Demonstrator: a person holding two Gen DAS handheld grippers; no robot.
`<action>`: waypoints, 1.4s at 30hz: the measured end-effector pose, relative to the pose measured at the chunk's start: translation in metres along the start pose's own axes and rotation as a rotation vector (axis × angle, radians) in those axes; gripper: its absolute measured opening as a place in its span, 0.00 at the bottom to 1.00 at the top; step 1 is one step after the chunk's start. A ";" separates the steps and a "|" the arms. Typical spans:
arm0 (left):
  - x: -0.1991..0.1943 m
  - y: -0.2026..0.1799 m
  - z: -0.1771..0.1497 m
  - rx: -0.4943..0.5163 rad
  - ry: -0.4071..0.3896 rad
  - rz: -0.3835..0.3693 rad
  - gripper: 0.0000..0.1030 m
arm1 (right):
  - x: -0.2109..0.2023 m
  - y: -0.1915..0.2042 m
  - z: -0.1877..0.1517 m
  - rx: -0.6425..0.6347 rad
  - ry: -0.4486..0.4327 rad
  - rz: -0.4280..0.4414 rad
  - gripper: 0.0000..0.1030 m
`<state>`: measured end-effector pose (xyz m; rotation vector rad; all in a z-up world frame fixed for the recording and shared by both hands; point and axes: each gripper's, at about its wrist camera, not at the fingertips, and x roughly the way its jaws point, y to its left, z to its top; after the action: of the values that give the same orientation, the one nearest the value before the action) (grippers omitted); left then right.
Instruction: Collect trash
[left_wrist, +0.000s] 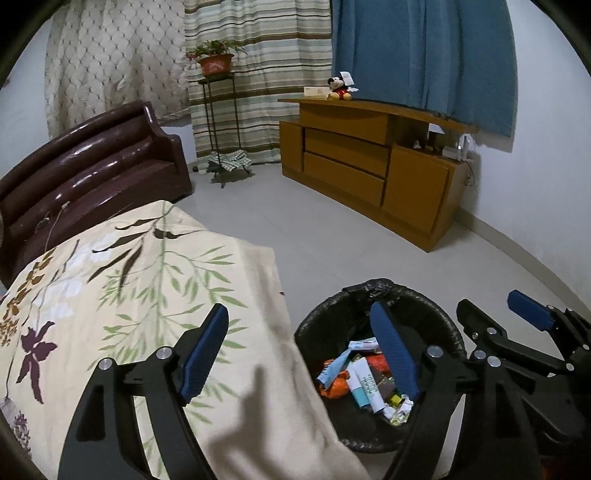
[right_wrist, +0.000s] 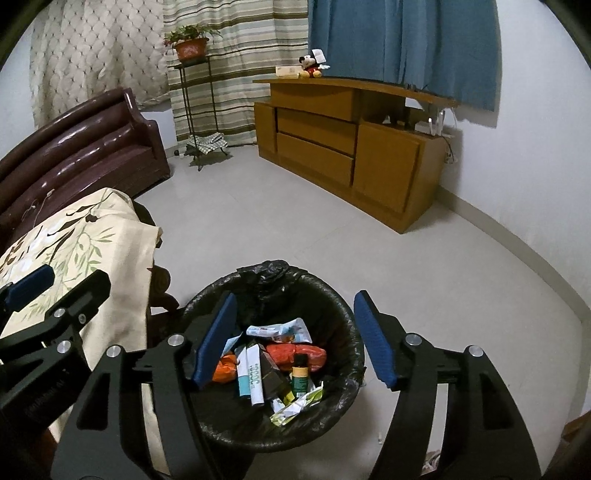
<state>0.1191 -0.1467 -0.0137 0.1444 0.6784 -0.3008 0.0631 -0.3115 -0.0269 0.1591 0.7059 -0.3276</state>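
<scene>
under the right claw (right_wrist: 295, 343) sits the bin (right_wrist: 343, 402) with wrappers (right_wrist: 277, 330) inside; the table (right_wrist: 122, 240) lies left, the left claw (left_wrist: 299, 354) over its edge; a cabinet (right_wrist: 388, 166) stands ahead.

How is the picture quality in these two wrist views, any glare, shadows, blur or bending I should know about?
Left wrist view: dim indoor light, strong fisheye bending with dark corners, glare streaks on the brown sofa, and a soft shadow of a gripper on the floral cloth. Right wrist view: the same curvature, sharp on the lined trash bin, with the cabinet evenly lit.
</scene>
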 end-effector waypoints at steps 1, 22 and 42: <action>-0.003 0.002 0.000 -0.002 -0.004 0.003 0.75 | -0.002 0.001 0.000 -0.005 -0.003 0.001 0.65; -0.066 0.048 -0.024 -0.051 -0.060 0.085 0.77 | -0.055 0.040 -0.008 -0.063 -0.062 0.036 0.68; -0.101 0.074 -0.032 -0.083 -0.104 0.093 0.78 | -0.099 0.058 -0.014 -0.091 -0.125 0.059 0.69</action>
<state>0.0489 -0.0464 0.0284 0.0804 0.5786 -0.1891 0.0040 -0.2296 0.0299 0.0725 0.5899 -0.2459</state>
